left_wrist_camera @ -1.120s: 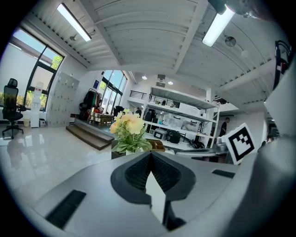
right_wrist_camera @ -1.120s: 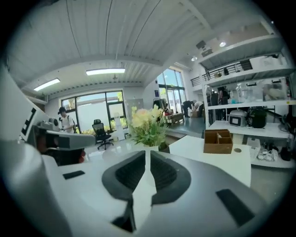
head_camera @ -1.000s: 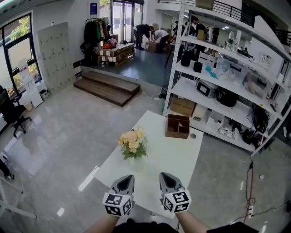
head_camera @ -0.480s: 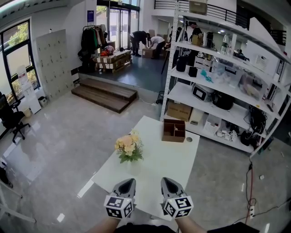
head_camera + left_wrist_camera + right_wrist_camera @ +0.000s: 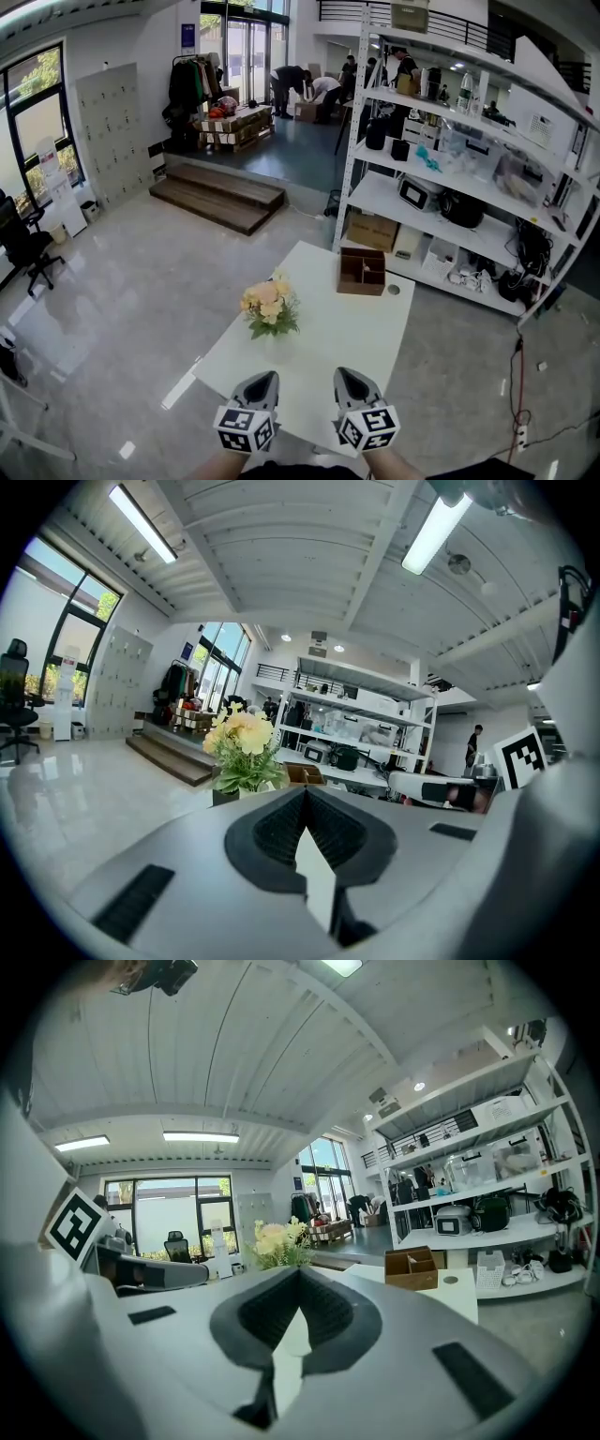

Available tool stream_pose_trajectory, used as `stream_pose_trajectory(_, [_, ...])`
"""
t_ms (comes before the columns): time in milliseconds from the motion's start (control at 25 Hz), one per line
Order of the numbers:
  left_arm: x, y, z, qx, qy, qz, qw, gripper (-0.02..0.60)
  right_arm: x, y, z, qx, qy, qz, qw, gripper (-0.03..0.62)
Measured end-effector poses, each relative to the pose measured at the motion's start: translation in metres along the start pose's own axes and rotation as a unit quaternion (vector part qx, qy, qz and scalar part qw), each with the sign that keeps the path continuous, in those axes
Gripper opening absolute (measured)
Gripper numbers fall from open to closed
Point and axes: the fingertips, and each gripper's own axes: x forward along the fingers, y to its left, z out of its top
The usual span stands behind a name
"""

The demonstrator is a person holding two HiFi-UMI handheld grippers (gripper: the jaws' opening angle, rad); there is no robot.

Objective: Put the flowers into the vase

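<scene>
On white rectangular table (image 5: pixel 361 323), bunch of pale yellow flowers with green leaves (image 5: pixel 270 307) still upright, seemingly already in a vase hidden under the leaves. At near edge, left gripper (image 5: pixel 262 380) and right gripper (image 5: pixel 345 375) both clenched empty, right just fully closed: probably task done.

The left gripper (image 5: pixel 262 380) and the right gripper (image 5: pixel 345 375) are held side by side, a little apart, both pointing forward and slightly downward. Each claw's jaws are pressed together, with nothing between them. Just behind the left claw sits the left marker cube (image 5: pixel 244 427), and behind the right claw the right marker cube (image 5: pixel 367 427). The left forearm (image 5: pixel 208 466) and the right forearm (image 5: pixel 398 466) trail back from the cubes.
</scene>
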Motion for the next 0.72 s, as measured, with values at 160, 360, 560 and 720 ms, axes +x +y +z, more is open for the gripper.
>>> stream_pose_trajectory(160, [0.0006, 0.0027, -0.0016, -0.001, 0.002, 0.002, 1.0000, 0.003, 0.0022, 0.0008, -0.0021, 0.000, 0.003, -0.001, 1.000, 0.003])
stream_pose_trajectory(360, [0.0043, 0.0037, -0.0047, -0.005, 0.003, 0.003, 1.0000, 0.003, 0.0026, -0.0055, -0.0057, 0.004, 0.006, -0.006, 1.000, 0.003])
stream_pose_trajectory(560, [0.0052, 0.0036, -0.0056, -0.006, 0.004, 0.001, 1.0000, 0.003, 0.0032, -0.0053, -0.0060, 0.006, 0.007, -0.006, 1.000, 0.003])
stream_pose_trajectory(720, [0.0070, 0.0039, -0.0076, -0.007, 0.006, -0.001, 1.0000, 0.003, 0.0043, -0.0052, -0.0080, 0.005, 0.008, -0.006, 1.000, 0.003])
